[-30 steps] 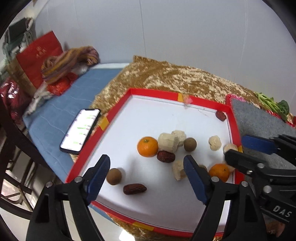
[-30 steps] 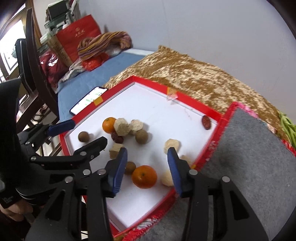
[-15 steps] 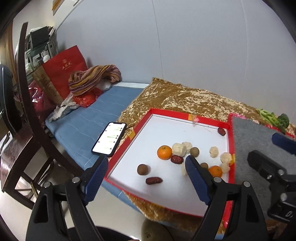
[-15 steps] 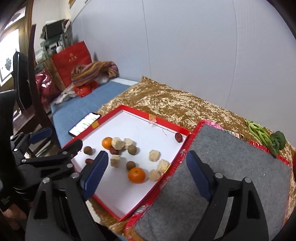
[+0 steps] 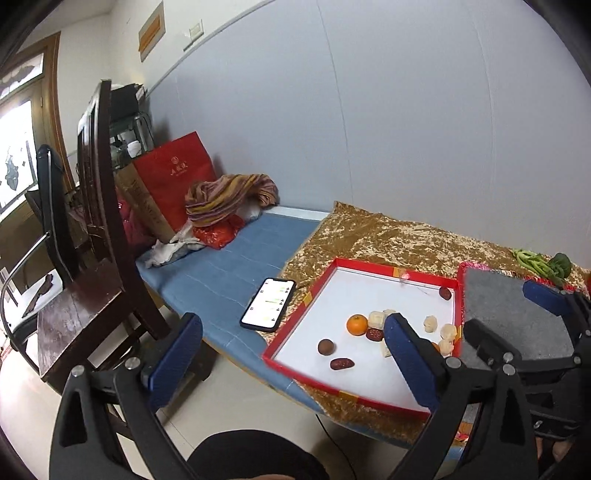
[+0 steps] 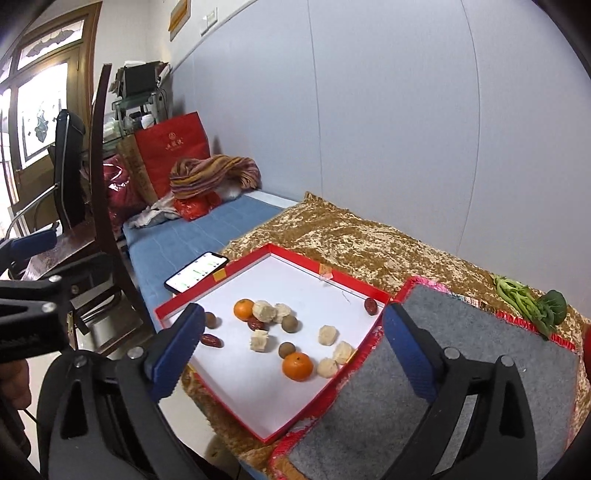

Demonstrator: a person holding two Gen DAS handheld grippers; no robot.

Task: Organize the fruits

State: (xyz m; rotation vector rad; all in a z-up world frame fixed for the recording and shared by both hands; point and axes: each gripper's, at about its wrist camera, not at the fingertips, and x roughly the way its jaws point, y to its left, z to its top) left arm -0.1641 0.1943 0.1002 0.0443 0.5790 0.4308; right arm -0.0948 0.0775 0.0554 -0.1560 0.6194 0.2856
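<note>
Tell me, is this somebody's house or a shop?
Probably a house, a lived-in room. A wooden chair stands beside a low blue-covered bed or bench, with a striped cloth and red gift bag piled on it, and a phone.

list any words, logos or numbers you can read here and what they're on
Nothing here can be read for certain.
Red paper gift bag: gold round emblem and characters, too small to read.
Black smartphone: lit screen with green lines, text too small.
Wall sign: blurred, unreadable.
</note>
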